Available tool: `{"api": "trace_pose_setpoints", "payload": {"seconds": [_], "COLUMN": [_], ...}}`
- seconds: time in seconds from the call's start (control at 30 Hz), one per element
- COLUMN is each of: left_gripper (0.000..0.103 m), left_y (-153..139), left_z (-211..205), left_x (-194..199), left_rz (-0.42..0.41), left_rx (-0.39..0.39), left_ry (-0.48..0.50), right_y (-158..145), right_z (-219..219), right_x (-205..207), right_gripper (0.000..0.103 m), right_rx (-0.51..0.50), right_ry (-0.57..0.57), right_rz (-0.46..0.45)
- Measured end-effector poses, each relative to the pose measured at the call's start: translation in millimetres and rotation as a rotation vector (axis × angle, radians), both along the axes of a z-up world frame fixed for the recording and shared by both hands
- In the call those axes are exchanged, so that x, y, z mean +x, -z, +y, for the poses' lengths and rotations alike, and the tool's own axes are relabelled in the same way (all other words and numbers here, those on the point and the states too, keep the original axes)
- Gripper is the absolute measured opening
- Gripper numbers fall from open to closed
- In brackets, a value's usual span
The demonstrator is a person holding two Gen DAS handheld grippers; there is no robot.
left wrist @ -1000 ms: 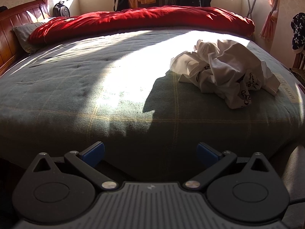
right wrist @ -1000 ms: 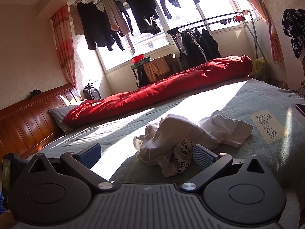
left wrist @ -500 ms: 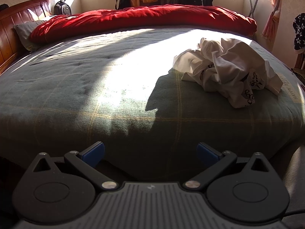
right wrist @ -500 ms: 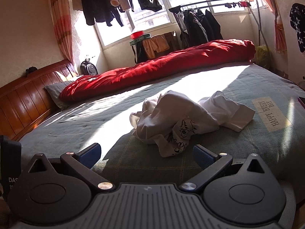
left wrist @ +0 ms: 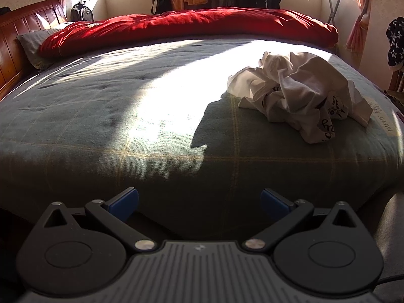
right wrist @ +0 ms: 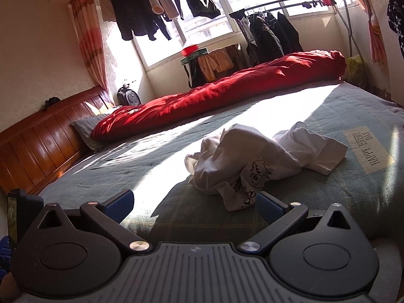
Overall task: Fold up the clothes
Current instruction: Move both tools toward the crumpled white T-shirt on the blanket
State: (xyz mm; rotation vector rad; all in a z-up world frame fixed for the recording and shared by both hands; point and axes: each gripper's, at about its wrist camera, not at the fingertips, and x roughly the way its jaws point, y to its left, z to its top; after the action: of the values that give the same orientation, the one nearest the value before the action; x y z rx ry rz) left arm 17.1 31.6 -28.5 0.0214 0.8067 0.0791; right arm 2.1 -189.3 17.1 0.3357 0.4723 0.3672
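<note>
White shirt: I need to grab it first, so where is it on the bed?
The white shirt lies crumpled on the green bedspread, right of centre in the left wrist view, just left of the "HAPPY EVERY DAY" label.

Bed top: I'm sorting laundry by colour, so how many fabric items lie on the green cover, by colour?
White: 1, the crumpled white T-shirt with black print
Red: 1, the rolled red quilt along the far side
Grey: 1, the grey pillow by the headboard
Total: 3
Both grippers are open and hold nothing.
</note>
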Motion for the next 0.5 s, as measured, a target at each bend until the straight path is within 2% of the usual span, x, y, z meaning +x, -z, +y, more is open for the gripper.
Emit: {"api": "trace_pose_setpoints", "payload": {"seconds": [0.5], "left_gripper": [0.103], "left_y": [-0.8], "left_z": [0.3], "left_x": [-0.6], "left_rz": [0.0], "left_rx": [-0.001], "left_ry": [-0.002], "right_y": [-3.7], "right_z": [3.2], "right_x": [-5.7], "right_gripper": [0.103], "right_rx": [-0.02], "right_ry": [-0.021], "right_rz": [-0.062]}}
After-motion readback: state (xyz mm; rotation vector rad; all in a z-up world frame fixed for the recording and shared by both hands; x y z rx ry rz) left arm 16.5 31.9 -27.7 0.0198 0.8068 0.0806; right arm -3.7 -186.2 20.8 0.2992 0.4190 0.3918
